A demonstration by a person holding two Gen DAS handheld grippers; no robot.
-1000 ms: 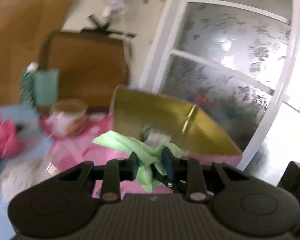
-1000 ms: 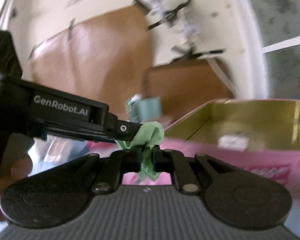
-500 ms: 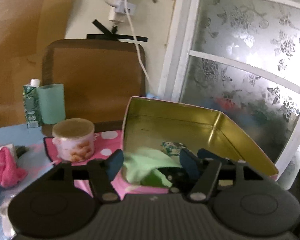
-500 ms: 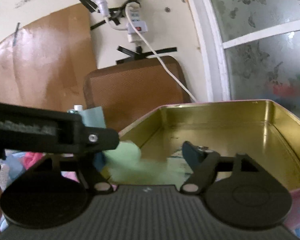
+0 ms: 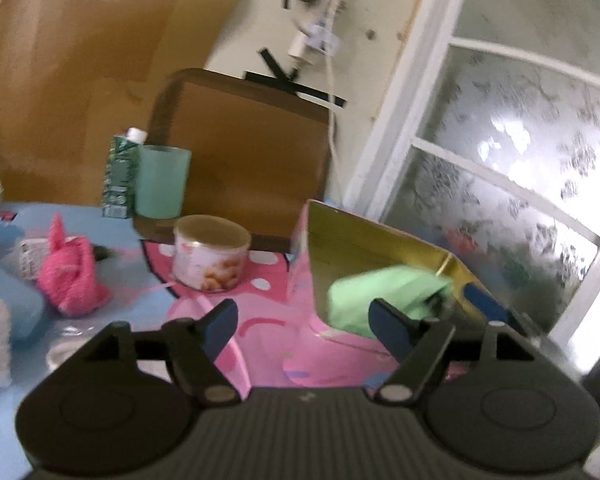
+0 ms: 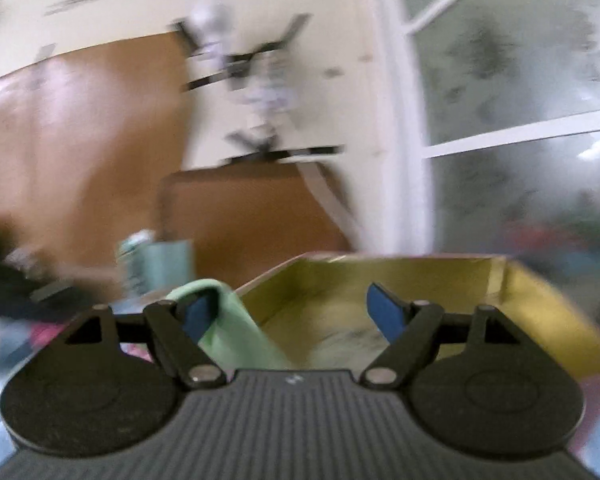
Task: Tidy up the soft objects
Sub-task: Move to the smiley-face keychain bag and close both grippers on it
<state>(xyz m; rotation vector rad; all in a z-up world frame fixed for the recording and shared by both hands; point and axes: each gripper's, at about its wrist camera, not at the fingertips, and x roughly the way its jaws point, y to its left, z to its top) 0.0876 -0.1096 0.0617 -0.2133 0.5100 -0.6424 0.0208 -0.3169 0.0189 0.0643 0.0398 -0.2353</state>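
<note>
Left gripper [image 5: 304, 322] jaws opening, nothing btwn them, over pink spotted cloth [image 5: 260, 320] on the blue table [image 5: 4, 432]. Green cloth [image 5: 380, 296] sits in gold-lined tin [image 5: 364, 240], lower right of frame. Right gripper [image 6: 292, 312] wide apart, not clamping; green cloth draped against its left finger [image 6: 196, 312]. Pink knit item [image 5: 70, 274] left, snack tub [image 5: 210, 252] mid. Frosted window [image 5: 520, 168] on right, brown board [image 5: 240, 152] against wall.

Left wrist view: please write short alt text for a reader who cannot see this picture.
A green cloth lies in an open gold-lined tin on a pink mat; the left gripper, its jaws opening and empty, hovers in front. To the left are a round can and a pink knitted item.
</note>
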